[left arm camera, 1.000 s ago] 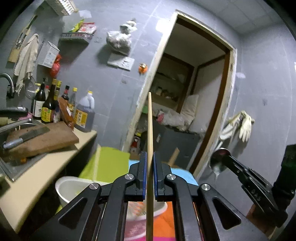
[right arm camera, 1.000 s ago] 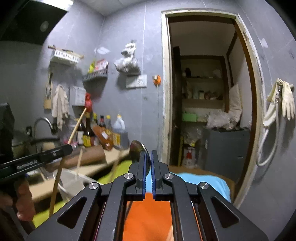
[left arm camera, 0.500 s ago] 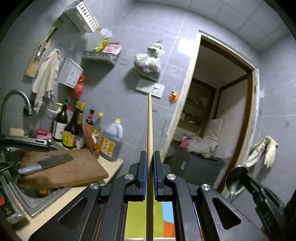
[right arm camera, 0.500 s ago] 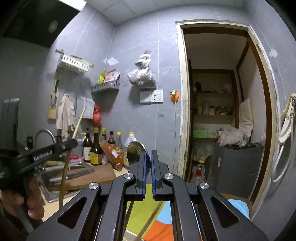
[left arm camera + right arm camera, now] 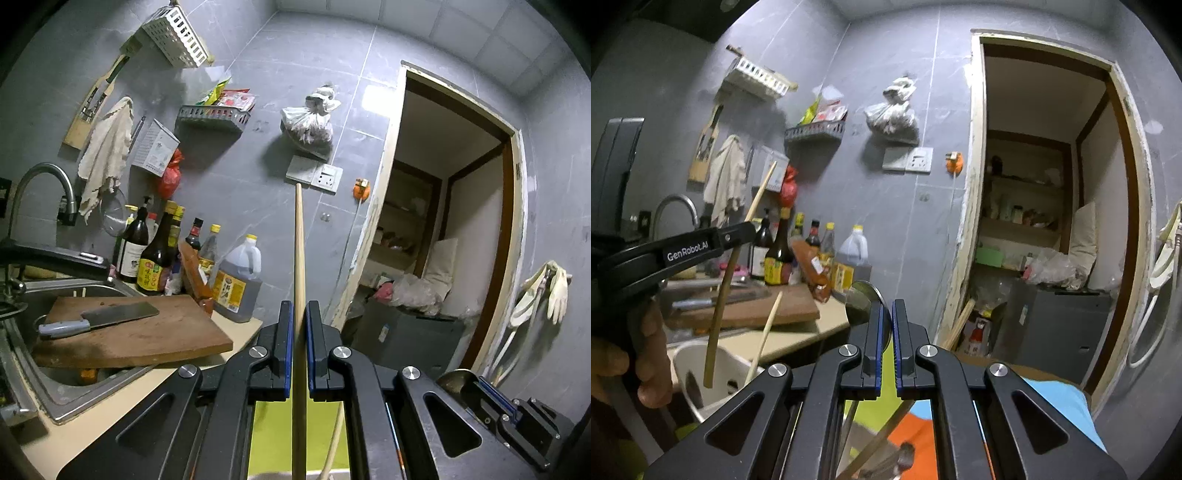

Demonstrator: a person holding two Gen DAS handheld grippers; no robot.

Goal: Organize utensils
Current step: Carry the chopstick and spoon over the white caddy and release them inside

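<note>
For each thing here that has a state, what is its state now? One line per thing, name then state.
left gripper: shut on the chopstick
chopstick: held, pointing forward past the fingers
right gripper: shut on the spoon
spoon: held, bowl beside the fingertips
white holder: holds one loose chopstick, leaning
cleaver: lying flat on the cutting board
doorway: open

Grey tiled wall (image 5: 258,206), open doorway (image 5: 454,229)
</note>
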